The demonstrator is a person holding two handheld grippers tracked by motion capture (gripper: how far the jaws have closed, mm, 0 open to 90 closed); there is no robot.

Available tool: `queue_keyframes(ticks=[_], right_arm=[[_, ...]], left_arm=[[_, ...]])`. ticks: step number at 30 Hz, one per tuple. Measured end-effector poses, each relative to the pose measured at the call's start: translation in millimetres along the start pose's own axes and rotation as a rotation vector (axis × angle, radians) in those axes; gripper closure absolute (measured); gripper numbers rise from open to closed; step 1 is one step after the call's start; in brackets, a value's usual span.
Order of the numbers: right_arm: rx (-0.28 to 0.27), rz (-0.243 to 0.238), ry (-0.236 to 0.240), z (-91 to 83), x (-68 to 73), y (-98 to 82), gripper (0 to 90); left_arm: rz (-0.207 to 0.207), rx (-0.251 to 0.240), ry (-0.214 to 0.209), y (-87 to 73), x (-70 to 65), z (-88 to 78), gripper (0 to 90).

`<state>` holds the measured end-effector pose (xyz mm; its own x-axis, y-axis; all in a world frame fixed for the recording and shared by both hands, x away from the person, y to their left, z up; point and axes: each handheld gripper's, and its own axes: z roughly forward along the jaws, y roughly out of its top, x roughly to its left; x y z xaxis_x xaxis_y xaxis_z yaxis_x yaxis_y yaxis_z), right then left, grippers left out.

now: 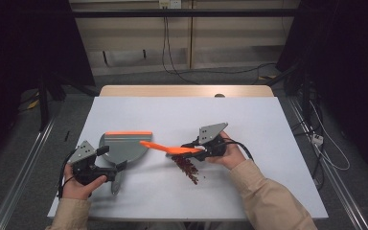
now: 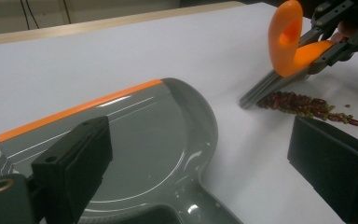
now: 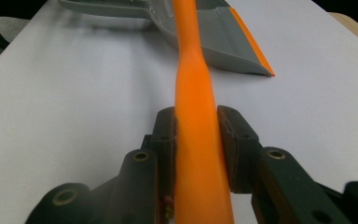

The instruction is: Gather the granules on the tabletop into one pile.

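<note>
A grey dustpan (image 1: 123,146) with an orange front lip lies flat on the white table, left of centre, also seen in the left gripper view (image 2: 135,140). My left gripper (image 1: 111,158) sits at the pan's handle end, its jaws (image 2: 205,158) wide apart on either side of the pan's rear, open. My right gripper (image 1: 194,148) is shut on the orange handle of a brush (image 3: 198,135). The brush (image 2: 286,42) has its grey bristles down on the table at the edge of a small pile of red and green beans (image 1: 188,168), to the right of the pan.
The white table (image 1: 249,120) has bare room behind and to the right of the beans. A wooden edge (image 1: 187,90) runs along the far side. Cables lie on the floor beyond and at the right.
</note>
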<state>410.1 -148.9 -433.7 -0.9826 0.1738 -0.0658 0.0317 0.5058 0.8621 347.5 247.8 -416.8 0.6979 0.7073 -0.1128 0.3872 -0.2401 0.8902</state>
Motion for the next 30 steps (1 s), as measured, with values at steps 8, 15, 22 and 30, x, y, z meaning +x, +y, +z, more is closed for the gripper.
queue_keyframes(ticks=[8,15,22,30], right_arm=[[-0.007,0.001,0.005,-3.2,6.0,-1.6,70.4],[-0.016,0.001,0.008,-5.5,12.9,-2.9,70.3],[-0.018,-0.003,0.016,-6.7,20.5,-2.8,70.4],[-0.030,0.004,0.015,-7.8,25.0,-3.7,70.4]], left_arm=[[-0.005,0.001,-0.003,-0.1,-0.7,0.9,6.4],[-0.001,0.003,-0.002,0.1,-0.9,1.0,6.4],[-0.002,0.003,-0.005,0.0,-1.6,1.7,6.4],[0.000,0.004,-0.005,0.1,-1.5,1.8,6.4]])
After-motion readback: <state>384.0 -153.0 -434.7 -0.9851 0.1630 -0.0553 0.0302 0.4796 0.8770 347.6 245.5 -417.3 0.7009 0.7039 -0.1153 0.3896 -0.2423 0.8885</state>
